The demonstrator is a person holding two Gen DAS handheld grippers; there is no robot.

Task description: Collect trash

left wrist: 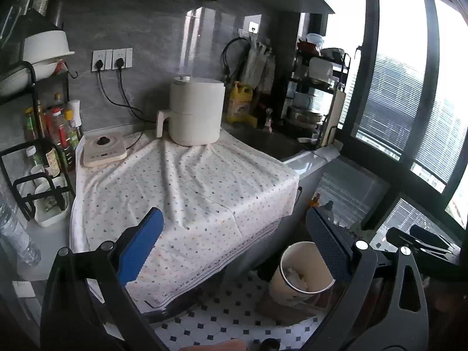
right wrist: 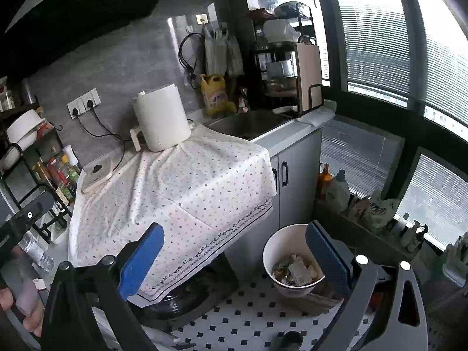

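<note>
Kitchen worktop (right wrist: 292, 134), dotted cloth (right wrist: 181, 187) draped, bare of litter; trash bin (right wrist: 288, 244) below its corner, part-filled; both grippers' fingers wide, holding nothing.

A thin white dotted cotton-like cloth (right wrist: 181, 181) lay creased and matt over the counter. The cream plastic air fryer (right wrist: 161, 117) looked smooth, faintly satin. The round white paper-like bin (right wrist: 270, 251) held crumpled scraps. Grey wall tiles (left wrist: 152, 32) shone glossy; blue gripper pads (right wrist: 140, 260) looked finely textured rubber.
</note>
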